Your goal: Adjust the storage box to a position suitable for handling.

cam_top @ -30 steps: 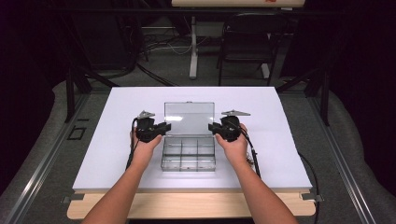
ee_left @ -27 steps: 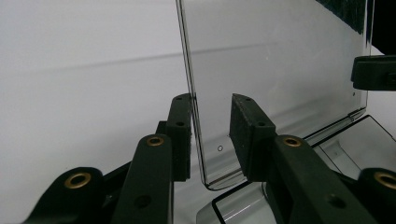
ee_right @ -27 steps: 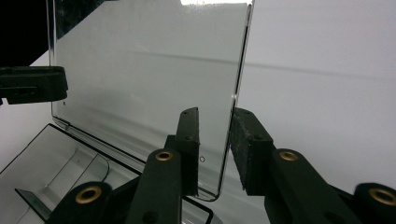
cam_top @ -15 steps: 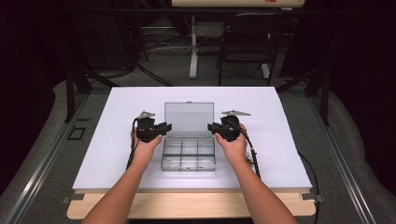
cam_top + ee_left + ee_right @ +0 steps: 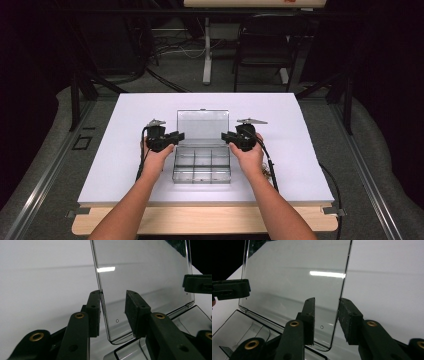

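Clear plastic organiser box (image 5: 202,164): lies on the white bench (image 5: 115,165) near its front edge, midway between the person's two hands. Base divided into compartments; whether anything lies in them cannot be told. Lid (image 5: 202,124) transparent, hinged at the far side, standing raised and open.

Left gripper (image 5: 172,136): held in the left hand (image 5: 156,156) at the box's left side, pointing inward. In the left gripper view the lid's side edge (image 5: 105,312) stands between the jaws. One pad lies at or just against the edge, the other well clear of the pane. Jaws spread, having just been opening; no pinch.

Right gripper (image 5: 227,136): held in the right hand (image 5: 247,156) at the box's right side, mirroring the left. In the right gripper view the lid's other side edge (image 5: 338,315) stands between the jaws with a gap at each pad. Jaws spread, having just been opening; no pinch.

Cable (image 5: 270,167): trails from the right gripper across the bench toward the front edge.
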